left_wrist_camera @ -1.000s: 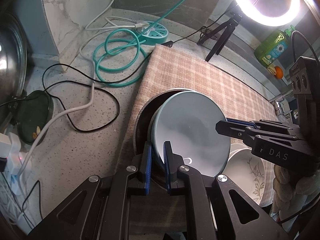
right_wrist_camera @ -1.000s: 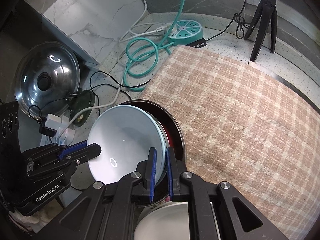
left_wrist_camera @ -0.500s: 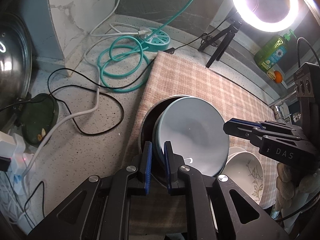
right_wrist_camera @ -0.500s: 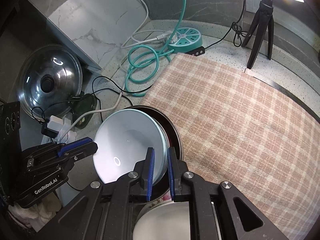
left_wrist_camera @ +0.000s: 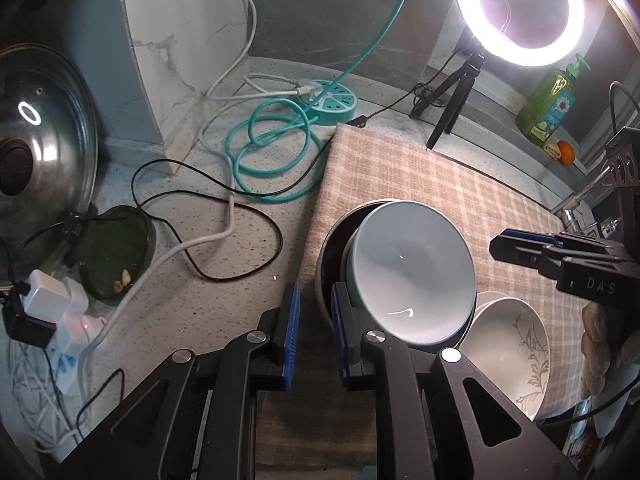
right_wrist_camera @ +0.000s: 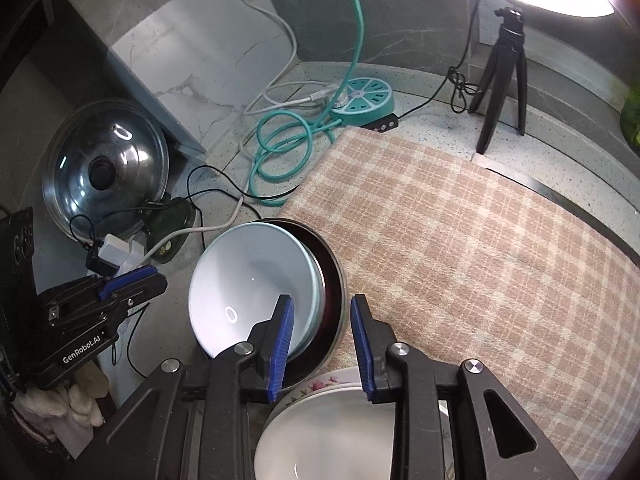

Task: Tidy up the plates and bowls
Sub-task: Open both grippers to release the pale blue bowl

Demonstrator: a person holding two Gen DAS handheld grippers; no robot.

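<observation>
On the checked cloth (left_wrist_camera: 420, 184) at the counter edge, left wrist view: pale blue bowl (left_wrist_camera: 412, 272) sits nested, tilted, inside a dark metal-rimmed pan (left_wrist_camera: 326, 256); a white floral bowl (left_wrist_camera: 508, 344) is just beside it, nearer the camera side. Left gripper (left_wrist_camera: 314, 332) jaws are opening, a clear gap between the blue pads, nothing pressed; the pan's near rim lies about in line with that gap, contact not visible. Right gripper (left_wrist_camera: 520, 246) shows at the right edge, apart from the blue bowl. Counter clutter to the left: teal cable coil (left_wrist_camera: 272, 148), glass pot lid (left_wrist_camera: 36, 148), ring light (left_wrist_camera: 520, 8) at the back. Right wrist view: same blue bowl (right_wrist_camera: 252, 284) in the pan (right_wrist_camera: 334, 292), right gripper (right_wrist_camera: 322, 344) jaws opening and spread wide, straddling the pan rim without pinching it, holding nothing. White stacked plates (right_wrist_camera: 324, 428) with a floral rim sit right under the jaws, touching or near-touching the pan, hard to tell. Left gripper (right_wrist_camera: 132, 284) is off to the left, clear of the bowl. Progress call: blue bowl looks placed and released, so one nesting step done; white bowl and plates not yet merged into one stack, and the bowl's tilt may need settling.
</observation>
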